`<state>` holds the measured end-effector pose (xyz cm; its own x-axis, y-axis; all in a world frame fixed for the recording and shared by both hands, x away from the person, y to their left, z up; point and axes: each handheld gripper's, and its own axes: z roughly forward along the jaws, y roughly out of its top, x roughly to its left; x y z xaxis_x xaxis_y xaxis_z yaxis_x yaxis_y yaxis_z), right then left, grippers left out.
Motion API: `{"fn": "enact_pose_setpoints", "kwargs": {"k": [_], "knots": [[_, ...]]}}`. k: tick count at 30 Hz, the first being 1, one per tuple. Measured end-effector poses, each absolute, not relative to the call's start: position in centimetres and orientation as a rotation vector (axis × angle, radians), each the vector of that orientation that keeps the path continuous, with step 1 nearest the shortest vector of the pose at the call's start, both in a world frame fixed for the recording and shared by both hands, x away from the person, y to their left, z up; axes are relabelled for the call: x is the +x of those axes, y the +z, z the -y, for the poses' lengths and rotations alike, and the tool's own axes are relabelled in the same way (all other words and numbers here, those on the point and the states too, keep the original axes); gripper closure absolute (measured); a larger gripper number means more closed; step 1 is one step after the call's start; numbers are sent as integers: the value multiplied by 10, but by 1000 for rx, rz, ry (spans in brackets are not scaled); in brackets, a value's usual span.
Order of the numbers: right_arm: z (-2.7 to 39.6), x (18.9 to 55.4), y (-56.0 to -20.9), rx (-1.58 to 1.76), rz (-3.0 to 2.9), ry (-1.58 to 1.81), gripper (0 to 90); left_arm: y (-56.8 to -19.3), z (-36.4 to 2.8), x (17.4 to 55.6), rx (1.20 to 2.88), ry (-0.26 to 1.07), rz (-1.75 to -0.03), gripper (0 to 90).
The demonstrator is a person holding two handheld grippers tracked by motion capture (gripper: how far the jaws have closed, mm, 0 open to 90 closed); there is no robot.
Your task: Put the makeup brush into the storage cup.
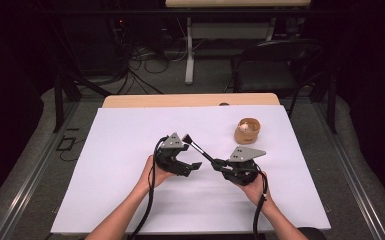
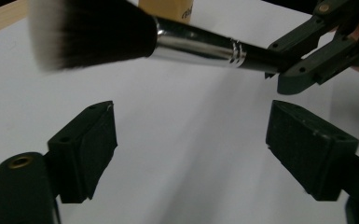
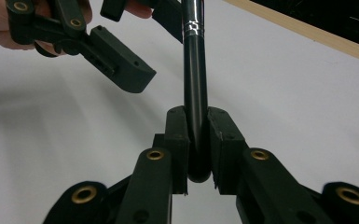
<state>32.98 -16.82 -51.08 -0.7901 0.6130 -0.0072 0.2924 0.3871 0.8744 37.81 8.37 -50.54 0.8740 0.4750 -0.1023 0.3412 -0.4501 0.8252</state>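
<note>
At the upper left of the left gripper view, the brush (image 2: 135, 39) is showing soft, dense bristles, dark with pale tips, a glossy polished metal ferrule and a shiny black handle. The fingers (image 2: 86, 147) are looking like matt black plastic with brass-coloured rivets. A smooth matt white sheet (image 1: 130, 150) is covering the pale wooden tabletop (image 1: 190, 100). The small container (image 1: 247, 131) is looking wooden.

Wooden cup (image 1: 247, 131) (upright) on white sheet (image 1: 130, 150)

Bright white table, dark surround, blurred close-ups
</note>
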Motion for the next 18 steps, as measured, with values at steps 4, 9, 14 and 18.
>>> {"fn": "enact_pose_setpoints", "kwargs": {"k": [4,9,14,18], "knots": [[165,331,-513,807,-2316,1350,793,-504,-81,379,2064,162,-591,254],[163,332,-515,820,-2308,1333,793,-501,-81,381,2034,159,-596,278],[162,334,-518,836,-2299,1336,793,-498,-80,382,2012,166,-622,328],[162,334,-519,844,-2291,1330,793,-497,-81,386,1982,144,-652,385]]}}
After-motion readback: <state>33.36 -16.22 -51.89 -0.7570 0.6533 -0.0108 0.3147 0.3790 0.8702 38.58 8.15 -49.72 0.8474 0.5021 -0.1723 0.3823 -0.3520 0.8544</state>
